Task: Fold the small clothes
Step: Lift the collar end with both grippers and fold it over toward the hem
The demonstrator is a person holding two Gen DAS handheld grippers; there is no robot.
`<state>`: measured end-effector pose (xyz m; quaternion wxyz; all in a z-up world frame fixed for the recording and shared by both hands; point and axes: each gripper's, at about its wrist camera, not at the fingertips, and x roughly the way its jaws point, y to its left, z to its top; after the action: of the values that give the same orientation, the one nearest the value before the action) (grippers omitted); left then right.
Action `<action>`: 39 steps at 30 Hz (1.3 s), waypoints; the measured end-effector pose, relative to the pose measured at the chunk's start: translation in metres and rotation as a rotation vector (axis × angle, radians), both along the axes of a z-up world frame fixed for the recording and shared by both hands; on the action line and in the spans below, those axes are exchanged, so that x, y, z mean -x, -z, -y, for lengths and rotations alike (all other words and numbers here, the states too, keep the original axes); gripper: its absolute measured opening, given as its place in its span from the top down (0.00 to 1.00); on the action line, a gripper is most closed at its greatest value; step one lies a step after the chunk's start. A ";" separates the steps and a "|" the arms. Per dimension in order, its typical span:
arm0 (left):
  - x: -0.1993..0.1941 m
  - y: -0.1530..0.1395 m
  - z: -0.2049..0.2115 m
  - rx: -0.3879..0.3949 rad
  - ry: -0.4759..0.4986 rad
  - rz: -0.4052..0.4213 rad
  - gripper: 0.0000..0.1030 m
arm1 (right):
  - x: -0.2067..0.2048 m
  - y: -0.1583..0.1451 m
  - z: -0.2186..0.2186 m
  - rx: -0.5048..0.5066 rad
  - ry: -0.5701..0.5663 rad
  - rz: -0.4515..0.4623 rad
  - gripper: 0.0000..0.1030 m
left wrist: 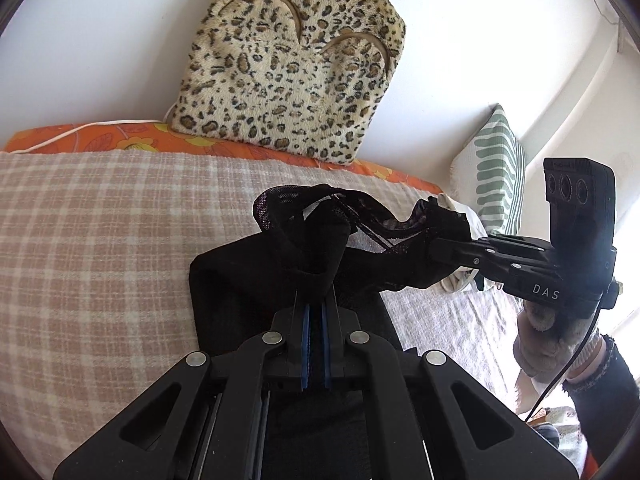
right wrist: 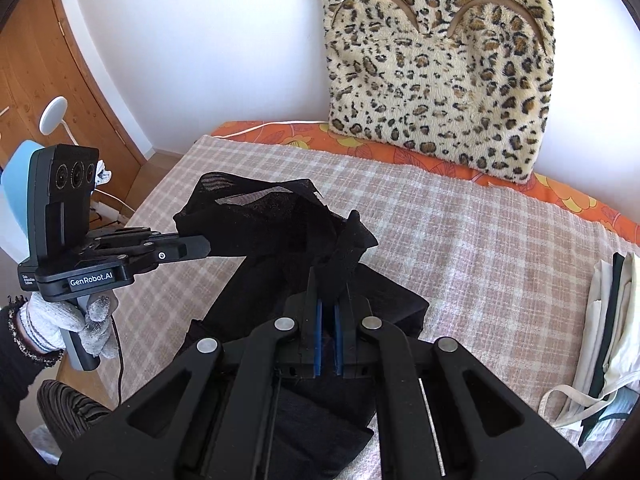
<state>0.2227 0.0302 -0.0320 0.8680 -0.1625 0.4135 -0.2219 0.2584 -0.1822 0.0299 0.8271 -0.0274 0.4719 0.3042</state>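
Observation:
A small black mesh garment [left wrist: 320,236] hangs lifted above the checked bedspread [left wrist: 100,240], stretched between both grippers. My left gripper [left wrist: 315,292] is shut on one end of it; the same gripper shows in the right wrist view [right wrist: 200,246] at the left. My right gripper [right wrist: 328,300] is shut on the other end; it also shows in the left wrist view [left wrist: 434,246] at the right. In the right wrist view the garment [right wrist: 272,220] sags between the two. A folded black cloth [right wrist: 384,300] lies on the bed under it.
A leopard-print cushion [left wrist: 292,68] leans on the wall at the bed's far side, on an orange floral sheet [left wrist: 180,144]. A green-and-white pillow [left wrist: 496,168] stands at the right. A pile of pale clothes [right wrist: 612,328] lies on the bed's right. A wooden cupboard [right wrist: 52,80] stands left.

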 end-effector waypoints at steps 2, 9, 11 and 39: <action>0.013 0.003 0.003 -0.012 0.010 -0.004 0.97 | 0.012 0.001 0.001 0.003 -0.004 -0.005 0.94; 0.058 0.024 0.009 -0.090 0.044 -0.025 0.97 | 0.060 0.013 0.005 0.036 -0.031 0.006 0.95; 0.069 0.033 0.011 -0.124 0.053 -0.027 0.97 | 0.074 0.022 0.005 0.059 -0.045 0.012 0.94; 0.125 0.069 -0.037 0.120 -0.085 -0.239 0.67 | 0.184 0.039 0.075 -0.010 -0.029 0.030 0.56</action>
<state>0.0978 0.0673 -0.1009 0.8100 -0.2567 0.4926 -0.1881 0.0740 -0.2569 -0.0088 0.8296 -0.0345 0.4576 0.3181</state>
